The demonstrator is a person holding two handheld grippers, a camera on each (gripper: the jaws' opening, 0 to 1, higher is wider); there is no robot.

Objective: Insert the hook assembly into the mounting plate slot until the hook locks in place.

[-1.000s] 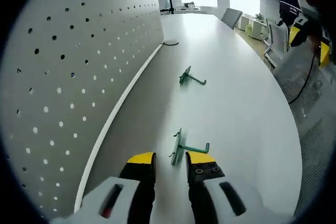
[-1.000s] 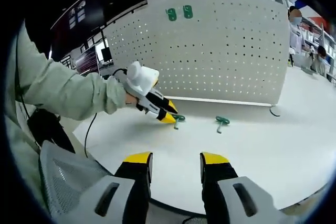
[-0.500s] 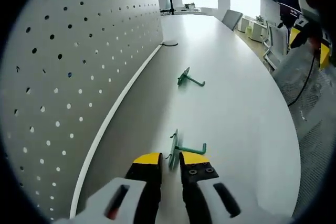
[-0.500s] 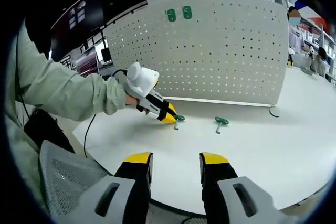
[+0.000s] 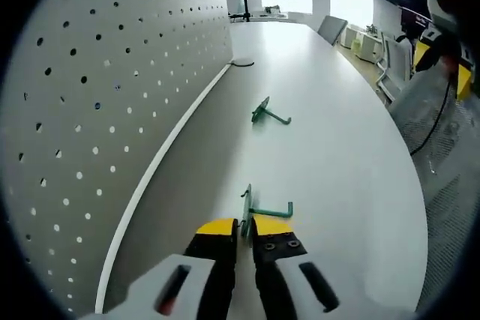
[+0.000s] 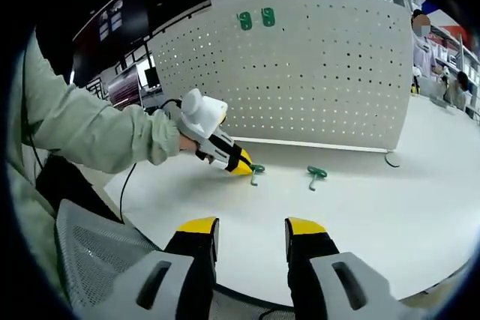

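- Between the left tongs [image 5: 244, 228], whose tips are drawn almost together, stands the backplate of the near green hook [image 5: 259, 209] on the white table [image 5: 330, 148]; its arm runs off to the view's right.
- Whether they pinch it yet, I cannot tell.
- Beyond it, well apart, lies a second hook [image 5: 265, 112].
- Left of both rises the pegboard [image 5: 97, 80], the likely mount.
- Spread and empty, the right tongs [image 6: 250, 236] hang well back, so the left is nearer.

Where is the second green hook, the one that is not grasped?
In the left gripper view the free green hook lies on the white table, right of the pegboard, beyond the held hook.
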